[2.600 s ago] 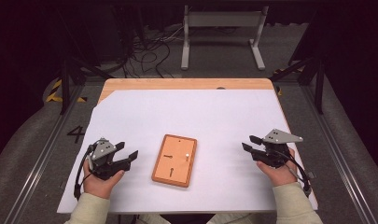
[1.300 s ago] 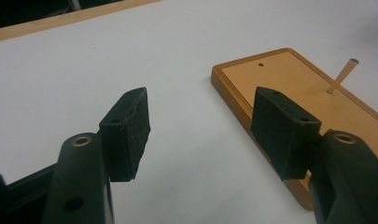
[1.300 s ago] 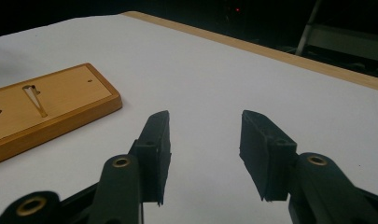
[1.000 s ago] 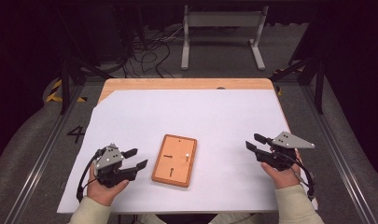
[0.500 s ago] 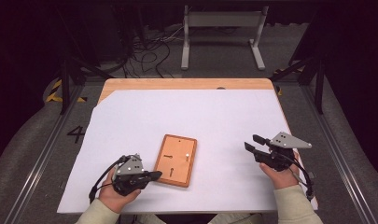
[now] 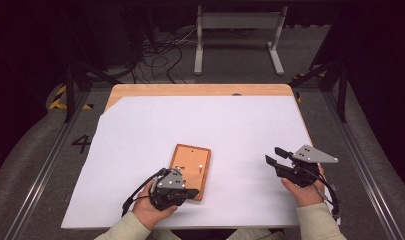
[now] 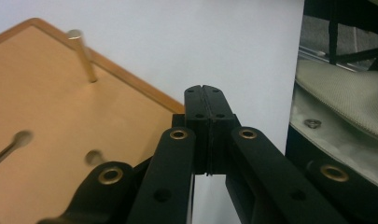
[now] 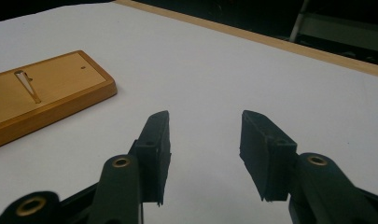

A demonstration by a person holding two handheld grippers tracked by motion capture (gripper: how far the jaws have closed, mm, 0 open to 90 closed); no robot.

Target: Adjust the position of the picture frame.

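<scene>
Since a second ago the left tool (image 6: 189, 193), jaws now pressed together on nothing, has slid across the white-covered table (image 6: 240, 130) to the near edge of the flat orange-brown wooden pegboard (image 6: 192, 167), likely to nudge it, while the right tool (image 6: 274, 159) waits half apart.

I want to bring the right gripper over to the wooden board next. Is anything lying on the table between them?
Nothing visible does. Between the right gripper and the wooden board lies only bare white table cover. The left gripper, fingers shut, sits at the board's near corner, on the side away from that path.
</scene>
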